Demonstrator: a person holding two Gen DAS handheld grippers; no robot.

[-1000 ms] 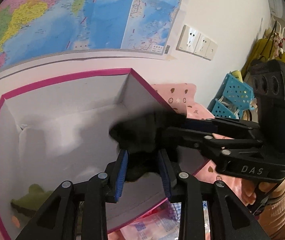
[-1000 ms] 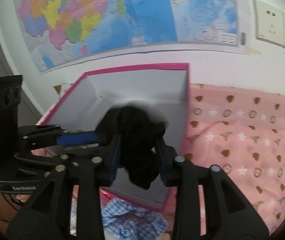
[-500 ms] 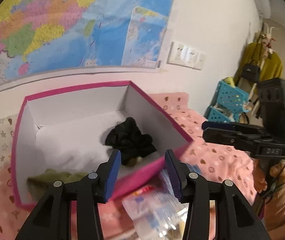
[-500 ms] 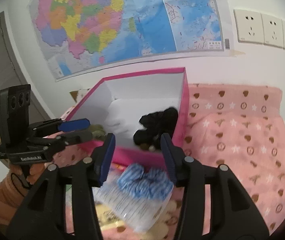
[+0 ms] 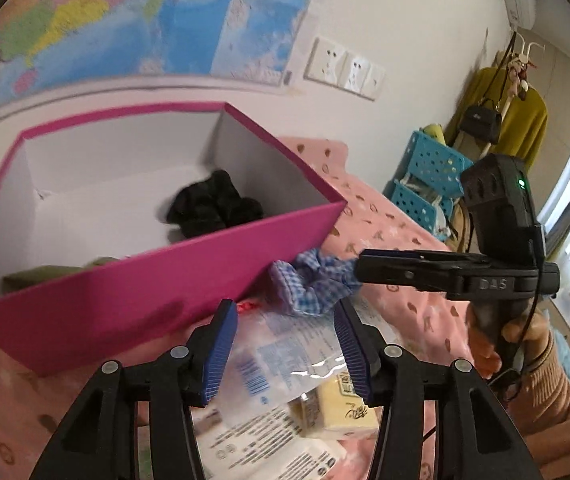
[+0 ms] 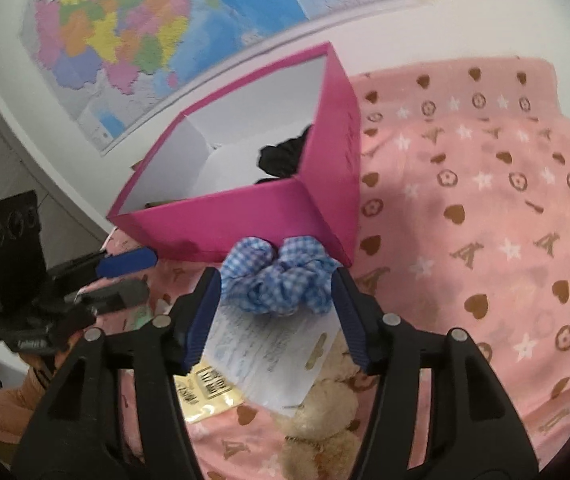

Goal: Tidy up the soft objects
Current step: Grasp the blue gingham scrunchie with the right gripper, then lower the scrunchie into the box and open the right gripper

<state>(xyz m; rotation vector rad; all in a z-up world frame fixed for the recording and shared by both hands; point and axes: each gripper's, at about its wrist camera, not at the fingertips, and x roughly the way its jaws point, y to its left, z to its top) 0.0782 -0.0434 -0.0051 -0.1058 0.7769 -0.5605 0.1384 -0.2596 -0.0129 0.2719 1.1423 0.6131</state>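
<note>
The blue checked scrunchie (image 6: 279, 280) lies near the pink box (image 6: 221, 226), light and squashy; best pinched across its bunched middle. Both the right gripper (image 6: 275, 312) and left gripper (image 5: 285, 344) are opening, empty.

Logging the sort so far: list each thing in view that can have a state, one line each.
pink box: open, no lid.
black scrunchie: inside the box.
blue gingham scrunchie: outside, against the box.
left gripper: jaws opening, empty.
right gripper: jaws opening, around the gingham scrunchie, not gripping.
</note>
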